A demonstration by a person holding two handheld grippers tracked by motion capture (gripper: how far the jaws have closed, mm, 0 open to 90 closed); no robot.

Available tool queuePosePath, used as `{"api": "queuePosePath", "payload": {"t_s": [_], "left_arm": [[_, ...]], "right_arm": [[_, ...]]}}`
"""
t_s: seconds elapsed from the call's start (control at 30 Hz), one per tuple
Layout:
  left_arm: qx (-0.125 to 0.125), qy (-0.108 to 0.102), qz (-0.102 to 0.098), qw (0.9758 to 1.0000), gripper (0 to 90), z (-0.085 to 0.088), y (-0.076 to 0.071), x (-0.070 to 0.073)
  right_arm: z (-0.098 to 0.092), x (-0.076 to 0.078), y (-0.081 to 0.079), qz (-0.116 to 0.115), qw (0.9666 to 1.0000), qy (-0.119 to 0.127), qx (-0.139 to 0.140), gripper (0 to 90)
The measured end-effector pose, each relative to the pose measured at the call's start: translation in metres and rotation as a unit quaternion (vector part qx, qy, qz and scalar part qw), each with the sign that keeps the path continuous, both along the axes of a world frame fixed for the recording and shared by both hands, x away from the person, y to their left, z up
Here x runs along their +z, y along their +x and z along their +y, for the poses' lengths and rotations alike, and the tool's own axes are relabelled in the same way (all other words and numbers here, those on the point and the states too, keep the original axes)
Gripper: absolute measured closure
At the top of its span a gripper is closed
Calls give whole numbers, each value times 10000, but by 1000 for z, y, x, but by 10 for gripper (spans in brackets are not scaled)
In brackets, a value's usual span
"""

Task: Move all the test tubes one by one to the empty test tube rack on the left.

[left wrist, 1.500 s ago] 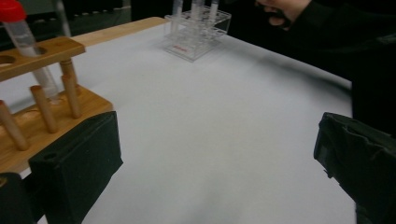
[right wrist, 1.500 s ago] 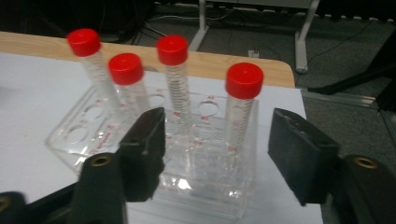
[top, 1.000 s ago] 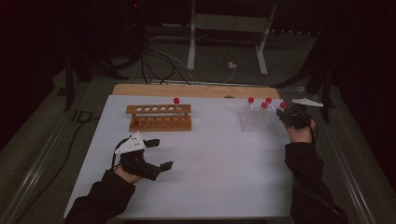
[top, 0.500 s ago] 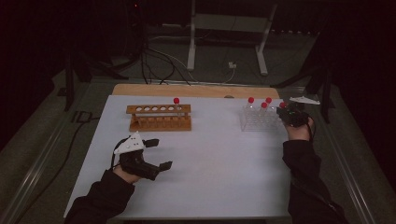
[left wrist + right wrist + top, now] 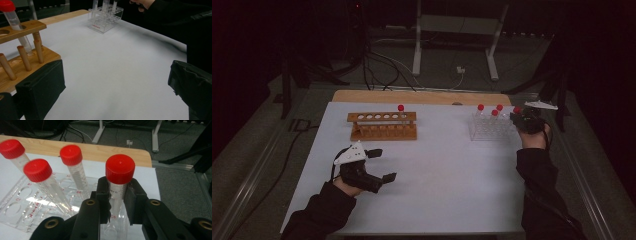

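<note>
Right tool (image 5: 117, 202) clamped on upright red-capped tube (image 5: 119, 182) in clear rack (image 5: 492, 131); wooden rack (image 5: 383, 126) well to its left, nearer the gaping left tool (image 5: 381, 165).

Readable print on the tubes and the clear rack

In the right gripper view, the red-capped tube (image 5: 117, 192) between the jaws bears black letters ending in "ark", with graduation lines too small to read on the neighbouring tube (image 5: 77, 180). The clear plastic rack (image 5: 22, 207) carries small red position marks by its holes, among them "C6" near the held tube; the rest are too blurred to read.
</note>
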State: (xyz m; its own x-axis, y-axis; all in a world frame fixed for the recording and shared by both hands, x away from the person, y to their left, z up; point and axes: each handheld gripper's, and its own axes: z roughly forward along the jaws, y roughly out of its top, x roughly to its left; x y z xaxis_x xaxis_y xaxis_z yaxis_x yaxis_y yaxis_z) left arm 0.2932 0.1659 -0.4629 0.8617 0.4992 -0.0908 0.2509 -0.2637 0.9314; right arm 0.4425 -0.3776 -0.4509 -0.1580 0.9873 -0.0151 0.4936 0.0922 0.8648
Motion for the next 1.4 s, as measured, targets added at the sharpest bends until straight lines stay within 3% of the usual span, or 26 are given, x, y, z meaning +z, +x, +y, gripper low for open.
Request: {"api": "queuePosePath", "payload": {"t_s": [0.4, 0.6, 0.8, 1.13, 1.4], "left_arm": [[-8, -16, 7, 10000, 16, 0, -1, 2], [-39, -10, -14, 10000, 16, -1, -1, 4], [-57, -18, -14, 10000, 16, -2, -1, 6], [-129, -2, 5, 9999, 16, -5, -1, 11], [-184, 31, 8, 9998, 16, -8, 1, 15]], "right_arm": [[3, 32, -17, -346, 9991, -196, 111, 746], [12, 47, -35, -468, 9979, -261, 376, 746], [28, 52, -52, -448, 9961, -263, 717, 746], [63, 51, -75, -399, 9886, -258, 1425, 746], [99, 43, -93, -335, 9778, -365, 2035, 746]]}}
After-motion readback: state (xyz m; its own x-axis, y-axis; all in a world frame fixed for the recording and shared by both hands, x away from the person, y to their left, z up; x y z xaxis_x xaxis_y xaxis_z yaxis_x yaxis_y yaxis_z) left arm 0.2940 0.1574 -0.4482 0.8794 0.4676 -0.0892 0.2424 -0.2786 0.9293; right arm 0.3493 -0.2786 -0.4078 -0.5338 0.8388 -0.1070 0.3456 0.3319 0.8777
